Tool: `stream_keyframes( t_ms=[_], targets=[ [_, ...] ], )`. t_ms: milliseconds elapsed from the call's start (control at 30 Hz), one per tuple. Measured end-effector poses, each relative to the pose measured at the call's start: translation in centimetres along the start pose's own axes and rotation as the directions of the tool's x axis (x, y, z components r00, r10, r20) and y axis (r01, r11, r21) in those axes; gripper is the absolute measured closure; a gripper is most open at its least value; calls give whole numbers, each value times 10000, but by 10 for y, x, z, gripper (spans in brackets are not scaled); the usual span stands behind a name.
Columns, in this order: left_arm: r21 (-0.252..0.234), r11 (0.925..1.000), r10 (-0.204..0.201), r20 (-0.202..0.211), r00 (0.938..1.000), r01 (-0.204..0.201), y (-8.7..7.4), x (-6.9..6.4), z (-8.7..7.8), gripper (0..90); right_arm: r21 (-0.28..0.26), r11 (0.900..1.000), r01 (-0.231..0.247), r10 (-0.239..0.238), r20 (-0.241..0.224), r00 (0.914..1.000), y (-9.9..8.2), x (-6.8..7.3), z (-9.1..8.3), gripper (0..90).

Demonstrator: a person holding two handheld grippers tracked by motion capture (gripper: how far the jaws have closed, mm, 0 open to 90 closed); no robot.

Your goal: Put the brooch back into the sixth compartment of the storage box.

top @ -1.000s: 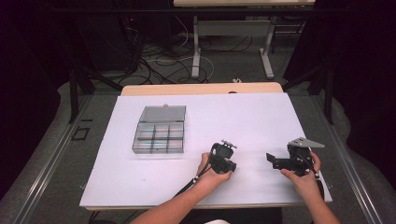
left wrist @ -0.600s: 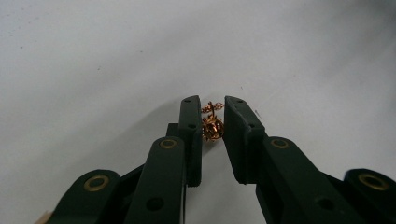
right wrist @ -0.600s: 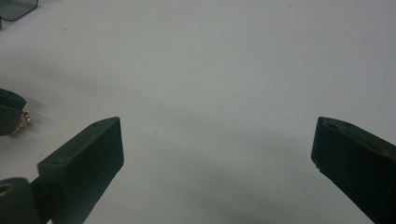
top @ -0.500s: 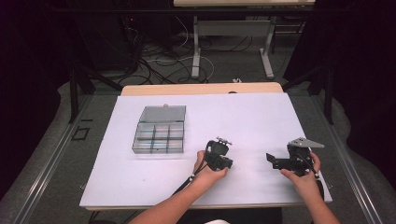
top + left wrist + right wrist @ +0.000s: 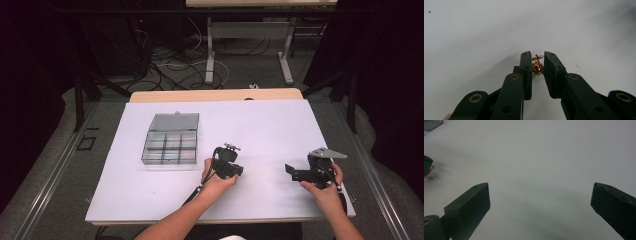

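Nearby, compartment box [image 5: 170, 146], left gripper [image 5: 537, 65] clamping gold ornament [image 5: 537, 68], right gripper [image 5: 540, 202] wide, empty.

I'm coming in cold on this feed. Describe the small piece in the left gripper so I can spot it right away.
On the white table, right of the clear compartment box, find the left gripper. Pinched between its black jaws is a tiny gold ornament, a rounded amber bead with a thin sprig on top. It is the one shiny gold thing there.
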State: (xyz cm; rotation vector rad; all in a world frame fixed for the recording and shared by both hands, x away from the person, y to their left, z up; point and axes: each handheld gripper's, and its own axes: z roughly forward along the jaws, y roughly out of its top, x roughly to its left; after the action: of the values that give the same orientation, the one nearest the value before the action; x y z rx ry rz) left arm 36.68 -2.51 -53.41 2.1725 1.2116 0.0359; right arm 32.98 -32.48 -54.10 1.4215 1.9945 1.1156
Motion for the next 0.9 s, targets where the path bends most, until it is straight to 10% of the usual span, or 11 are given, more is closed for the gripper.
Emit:
stream_keyframes(
  t_ms=[900],
  targets=[
    [-824, 9920, -946, 155, 9954, 956, 6, 33, -28, 779, 7, 10000, -5, 5, 42, 10000, 0, -1, 0, 22]
  ],
)
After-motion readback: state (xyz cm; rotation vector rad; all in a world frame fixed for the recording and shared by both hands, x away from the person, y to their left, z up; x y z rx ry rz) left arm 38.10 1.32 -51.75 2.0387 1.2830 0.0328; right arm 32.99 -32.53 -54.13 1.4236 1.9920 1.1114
